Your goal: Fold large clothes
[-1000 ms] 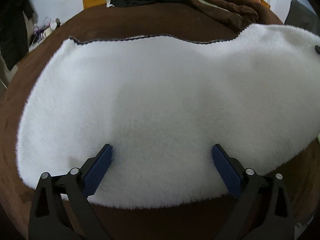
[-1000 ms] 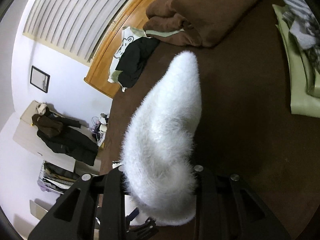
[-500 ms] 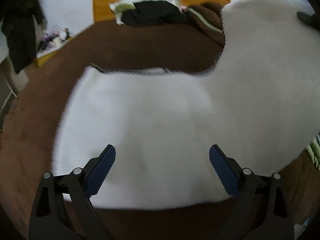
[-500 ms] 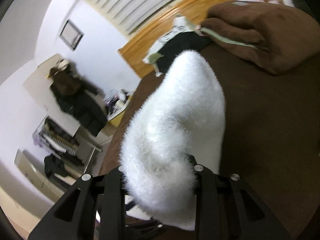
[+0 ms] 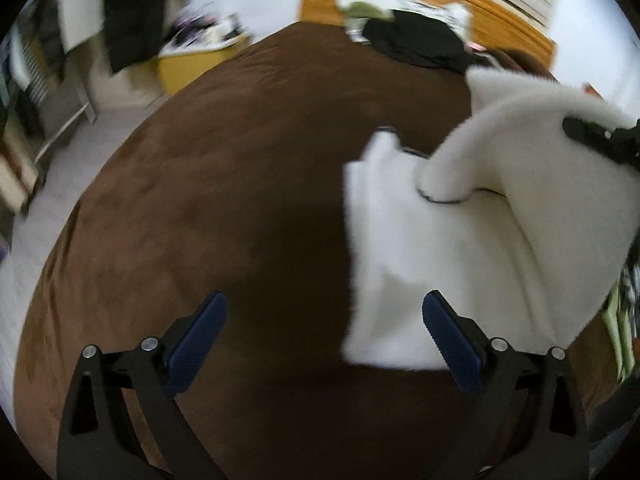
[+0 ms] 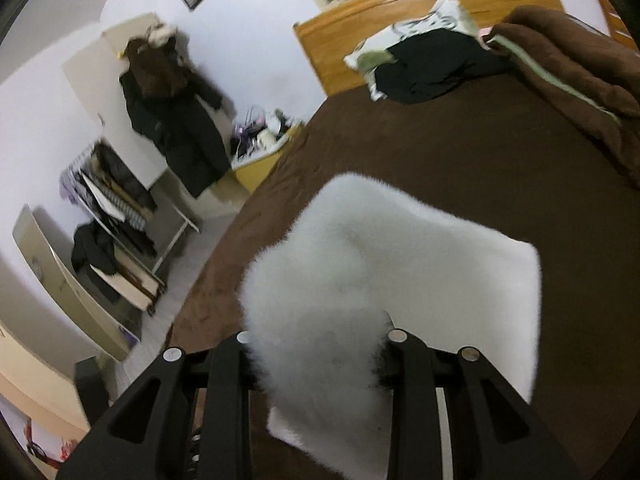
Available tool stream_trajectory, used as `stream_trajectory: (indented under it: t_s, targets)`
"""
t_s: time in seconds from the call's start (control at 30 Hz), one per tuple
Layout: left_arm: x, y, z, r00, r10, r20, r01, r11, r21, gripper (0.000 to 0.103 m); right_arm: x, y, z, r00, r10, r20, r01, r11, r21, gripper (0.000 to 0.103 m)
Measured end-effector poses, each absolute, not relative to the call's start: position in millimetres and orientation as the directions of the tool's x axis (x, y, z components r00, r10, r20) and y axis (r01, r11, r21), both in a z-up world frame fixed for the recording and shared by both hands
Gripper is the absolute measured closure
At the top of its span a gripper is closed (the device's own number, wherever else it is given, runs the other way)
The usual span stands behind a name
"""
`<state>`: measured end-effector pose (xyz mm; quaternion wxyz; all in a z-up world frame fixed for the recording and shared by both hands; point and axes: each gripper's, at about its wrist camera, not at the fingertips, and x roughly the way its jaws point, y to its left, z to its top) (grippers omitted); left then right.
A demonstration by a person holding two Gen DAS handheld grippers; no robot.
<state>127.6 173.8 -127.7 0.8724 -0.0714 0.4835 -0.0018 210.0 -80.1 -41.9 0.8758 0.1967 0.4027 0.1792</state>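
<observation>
Comparing with a second ago, the white fluffy garment (image 5: 460, 240) no longer lies spread wide across the brown bedspread (image 5: 240, 200). One side has been carried up and over, and the piece now occupies only the area from 2 to 4 o'clock in the left wrist view. The right gripper (image 6: 316, 344) is clamped on a thick bunch of the pile, jaws narrow with the fleece packed between them; it also shows in the left wrist view at 2 o'clock, dark against the raised flap. The left gripper (image 5: 324, 344) stands wide with its blue pads (image 5: 196, 344) apart and nothing between them, over bare bedspread, the garment's lower corner just beside its right pad.

Assessment: the first fold is under way, not finished. The lifted flap still arches in the air and has not been laid flat onto the lower layer.

Condition of the garment: long-pile, plush, very bulky; a dark trim line shows along the curled edge near centre right. The lower layer lies flat with a fairly straight left edge. In the right wrist view it extends from the jaws toward 1 o'clock, ending in a squarish corner at 3 o'clock.

A wooden headboard (image 6: 400, 12) and a dark pile of clothing (image 6: 432, 64) sit at 12 to 1 o'clock, well apart from the work.
</observation>
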Motion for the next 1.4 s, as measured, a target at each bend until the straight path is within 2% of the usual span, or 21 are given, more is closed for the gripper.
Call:
stream_trajectory:
  t_s: [0.17, 0.27, 0.53, 0.73, 0.77, 0.83, 0.87, 0.9, 1.1, 1.2, 1.33, 1.4]
  targets:
    - [117.0, 203.8, -138.1, 0.516, -0.035, -0.856, -0.143, 0.982, -0.126, 0.007, 223.0, -41.9, -49.6, 0.591, 0.489, -0.641, -0.188, 0.857, 0.480, 0.075]
    - [106.0, 215.1, -140.9, 0.504, -0.019, -0.863, -0.163, 0.980, -0.117, 0.007, 222.9, -16.6, -69.0, 0.544, 0.489, -0.682, -0.218, 0.867, 0.447, 0.075]
    - [84.3, 233.3, -164.4, 0.446, -0.007, -0.895, -0.206, 0.972, -0.110, 0.007, 207.4, 35.1, -164.1, 0.382, 0.416, -0.825, -0.271, 0.904, 0.330, 0.071]
    - [83.0, 235.6, -176.6, 0.420, -0.004, -0.907, -0.213, 0.972, -0.103, 0.007, 204.9, 35.4, -165.0, 0.379, 0.431, -0.819, -0.296, 0.895, 0.334, 0.069]
    - [83.4, 236.0, -176.5, 0.420, -0.006, -0.908, -0.217, 0.970, -0.107, 0.007, 206.2, 35.8, -162.9, 0.375, 0.435, -0.819, -0.296, 0.893, 0.339, 0.066]
    - [83.5, 235.3, -173.4, 0.427, -0.007, -0.904, -0.219, 0.969, -0.111, 0.007, 205.7, 32.6, -158.7, 0.351, 0.461, -0.815, -0.306, 0.879, 0.365, 0.055]
    - [83.5, 235.0, -171.2, 0.433, -0.007, -0.901, -0.218, 0.969, -0.112, 0.007, 205.7, 31.3, -155.5, 0.324, 0.491, -0.809, -0.323, 0.861, 0.393, 0.039]
    - [83.4, 234.9, -167.2, 0.442, -0.008, -0.897, -0.214, 0.970, -0.114, 0.007, 204.5, 31.3, -152.2, 0.285, 0.528, -0.800, -0.352, 0.834, 0.426, 0.030]
    - [87.4, 229.8, -144.1, 0.488, -0.040, -0.872, -0.167, 0.976, -0.138, 0.007, 175.0, 3.6, -116.6, 0.274, 0.559, -0.782, -0.424, 0.800, 0.424, 0.026]
    - [95.9, 219.7, -130.5, 0.515, -0.109, -0.850, -0.124, 0.972, -0.200, 0.007, 163.9, -35.2, -96.0, 0.353, 0.520, -0.778, -0.375, 0.840, 0.392, 0.019]
    - [114.2, 194.6, -115.6, 0.545, -0.216, -0.810, -0.034, 0.960, -0.279, 0.007, 159.9, -85.7, -86.4, 0.415, 0.456, -0.787, -0.284, 0.887, 0.364, 0.019]
    - [127.9, 175.2, -112.7, 0.537, -0.247, -0.807, 0.032, 0.961, -0.273, 0.007, 160.6, -105.1, -85.5, 0.441, 0.431, -0.787, -0.242, 0.902, 0.358, 0.019]
